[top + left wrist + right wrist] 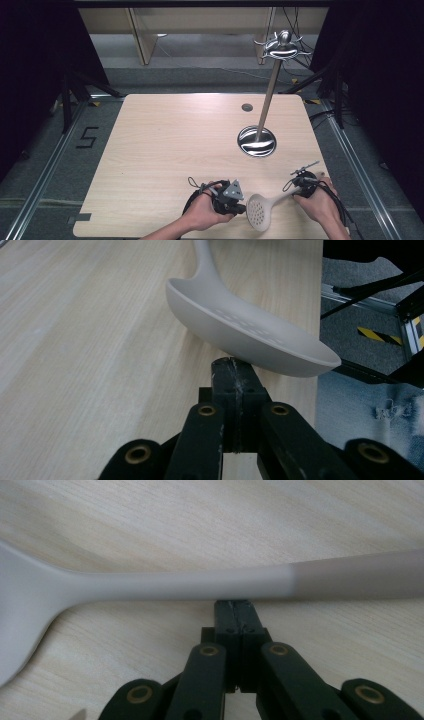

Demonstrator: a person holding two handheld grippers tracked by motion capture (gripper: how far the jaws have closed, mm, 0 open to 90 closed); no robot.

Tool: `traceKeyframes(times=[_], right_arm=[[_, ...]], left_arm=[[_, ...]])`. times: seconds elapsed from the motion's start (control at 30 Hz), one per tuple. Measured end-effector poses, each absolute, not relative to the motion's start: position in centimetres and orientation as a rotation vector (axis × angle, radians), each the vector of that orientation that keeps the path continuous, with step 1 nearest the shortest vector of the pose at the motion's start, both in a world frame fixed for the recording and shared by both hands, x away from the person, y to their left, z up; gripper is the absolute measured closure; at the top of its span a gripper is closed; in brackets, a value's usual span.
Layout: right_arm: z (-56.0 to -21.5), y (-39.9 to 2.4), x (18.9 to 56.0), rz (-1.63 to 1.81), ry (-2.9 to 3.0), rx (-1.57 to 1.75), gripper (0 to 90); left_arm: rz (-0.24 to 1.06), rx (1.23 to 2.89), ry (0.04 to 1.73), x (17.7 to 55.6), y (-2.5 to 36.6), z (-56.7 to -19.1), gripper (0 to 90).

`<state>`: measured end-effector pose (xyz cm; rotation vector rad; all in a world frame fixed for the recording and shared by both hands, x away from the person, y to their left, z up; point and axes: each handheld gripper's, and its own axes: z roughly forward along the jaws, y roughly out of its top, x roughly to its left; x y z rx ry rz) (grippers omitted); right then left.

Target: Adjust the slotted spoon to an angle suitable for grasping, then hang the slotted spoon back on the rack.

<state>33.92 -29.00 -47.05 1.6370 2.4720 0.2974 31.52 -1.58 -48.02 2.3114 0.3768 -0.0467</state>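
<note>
Both sets of jaws are pressed together with nothing between them. In the left gripper view the left gripper [234, 365] has its 2 black jaws flat against each other, their tips just under the rim of the pale slotted spoon's [250, 335] bowl; whether they touch it I cannot tell. In the right gripper view the right gripper [236, 605] is clenched the same way, its tips right at the near edge of the spoon's handle, which runs straight across in front of them. From the high view, the slotted spoon [265, 207] lies on the wooden table [165, 145] near its front edge, bowl toward the person and handle angling back to the right. The left gripper [241, 202] sits just left of the bowl in the left hand [205, 215], and the right gripper [299, 186] sits at the handle's end under the right hand [320, 202]. Farther back on the table stands a metal utensil stand [257, 140], well apart from the spoon, with a round shiny base and hooks at the top of its pole.
</note>
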Motion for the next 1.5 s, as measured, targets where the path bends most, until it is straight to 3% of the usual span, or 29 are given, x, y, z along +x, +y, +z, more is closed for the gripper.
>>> traceKeyframes(times=[0.17,0.3,0.43,0.57,0.77,0.87,1.13,1.5], right_arm=[[-47.0,-29.5,33.5,0.338,2.453,1.633,90.0],[-46.3,-30.7,32.8,0.412,2.365,1.694,81.8],[-45.8,-31.3,32.1,0.495,2.318,1.784,75.4],[-45.3,-32.3,31.8,0.534,2.216,1.847,62.7],[-44.9,-32.6,32.3,0.590,2.095,1.991,53.9],[-44.5,-32.7,32.7,0.586,2.119,1.946,51.7],[-44.3,-31.9,32.9,0.594,2.012,2.009,41.5],[-44.4,-33.3,33.1,0.585,2.064,1.895,38.0]], left_arm=[[-0.011,2.302,0.385,31.7,-0.6,-47.8,85.3],[0.035,2.257,0.460,32.1,2.9,-47.1,81.1],[0.091,2.240,0.551,32.7,7.6,-47.1,74.3],[0.133,2.192,0.717,32.9,13.4,-47.8,67.0],[0.206,2.128,0.852,32.4,18.6,-48.2,57.4],[0.238,2.066,0.939,33.0,19.5,-48.1,55.0],[0.258,2.044,0.941,33.5,19.6,-48.1,52.6],[0.259,2.013,0.963,33.2,19.8,-48.3,52.5]])
